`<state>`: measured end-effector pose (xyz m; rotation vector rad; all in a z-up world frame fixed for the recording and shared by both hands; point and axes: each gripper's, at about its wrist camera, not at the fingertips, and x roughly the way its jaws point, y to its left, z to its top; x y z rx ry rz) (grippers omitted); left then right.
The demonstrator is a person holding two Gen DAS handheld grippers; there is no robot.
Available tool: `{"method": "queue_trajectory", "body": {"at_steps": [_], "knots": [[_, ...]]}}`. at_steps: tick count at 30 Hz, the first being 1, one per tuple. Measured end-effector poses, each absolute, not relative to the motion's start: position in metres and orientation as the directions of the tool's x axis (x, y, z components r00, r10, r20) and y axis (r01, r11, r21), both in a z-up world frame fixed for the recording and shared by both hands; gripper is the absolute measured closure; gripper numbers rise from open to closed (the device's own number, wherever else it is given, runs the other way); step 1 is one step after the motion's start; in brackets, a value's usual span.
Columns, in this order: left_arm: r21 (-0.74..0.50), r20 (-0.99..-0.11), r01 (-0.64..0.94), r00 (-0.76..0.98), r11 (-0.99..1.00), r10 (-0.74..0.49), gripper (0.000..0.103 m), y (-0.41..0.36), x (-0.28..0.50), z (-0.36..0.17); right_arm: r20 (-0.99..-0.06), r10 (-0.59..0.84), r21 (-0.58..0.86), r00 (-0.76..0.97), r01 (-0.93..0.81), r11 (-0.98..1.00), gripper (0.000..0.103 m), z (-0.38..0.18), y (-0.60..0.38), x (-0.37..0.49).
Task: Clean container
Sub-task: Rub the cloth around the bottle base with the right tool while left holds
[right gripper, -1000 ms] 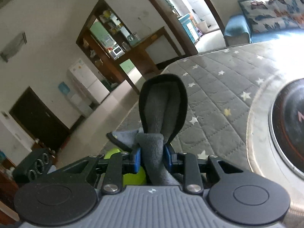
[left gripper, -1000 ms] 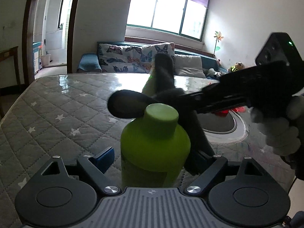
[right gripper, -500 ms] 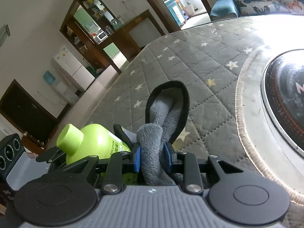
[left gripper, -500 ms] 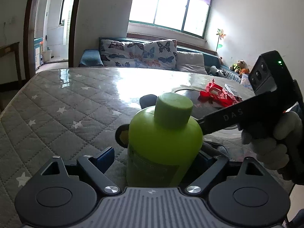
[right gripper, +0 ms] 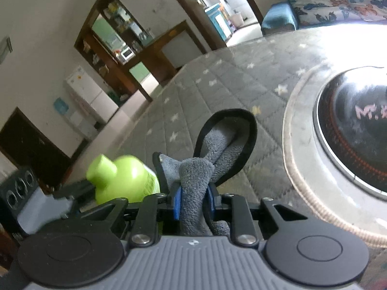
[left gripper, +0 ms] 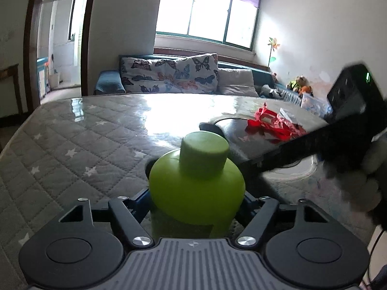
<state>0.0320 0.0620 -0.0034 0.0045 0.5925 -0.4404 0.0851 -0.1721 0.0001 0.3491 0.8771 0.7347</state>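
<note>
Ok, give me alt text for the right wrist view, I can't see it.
The right gripper is shut on a grey cloth with black trim above a quilted star-patterned table cover. A green bottle sits left; a dark round plate lies right.

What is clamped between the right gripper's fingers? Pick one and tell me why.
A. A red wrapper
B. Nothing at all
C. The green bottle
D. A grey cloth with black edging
D: in the right wrist view the right gripper is shut on the grey cloth, which bunches between its blue pads, while the green bottle sits off to its side.
</note>
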Motion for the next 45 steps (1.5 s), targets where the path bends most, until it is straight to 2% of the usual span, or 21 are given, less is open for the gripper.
{"method": "queue_trajectory", "body": {"at_steps": [7,13,24,37,41,45], "knots": [[-0.116,-0.537,0.403,0.743,0.908,-0.399,0.029,0.061,0.031,-0.006,-0.442,0.767,0.578,0.464,-0.507,0.64,0.084,0.043,-0.172,0.079],[-0.107,-0.54,0.406,0.743,0.907,-0.396,0.029,0.055,0.034,-0.006,-0.354,0.818,0.532,0.455,-0.621,0.575,0.084,0.075,-0.149,0.068],[-0.094,-0.54,0.414,0.743,0.905,-0.396,0.03,0.052,0.037,-0.01,-0.454,0.747,0.457,0.486,-0.592,0.663,0.084,0.06,-0.121,0.081],[-0.11,-0.534,0.403,0.747,0.909,-0.396,0.03,0.057,0.042,-0.018,-0.579,0.662,0.472,0.476,-0.466,0.748,0.084,0.015,-0.148,0.095],[-0.108,-0.528,0.401,0.752,0.91,-0.394,0.03,0.053,0.049,-0.016,-0.589,0.641,0.482,0.492,-0.422,0.768,0.084,0.007,-0.155,0.105],[-0.122,-0.522,0.391,0.756,0.912,-0.394,0.03,0.052,0.053,-0.017,-0.595,0.598,0.422,0.537,-0.425,0.801,0.084,0.012,-0.155,0.112]]}}
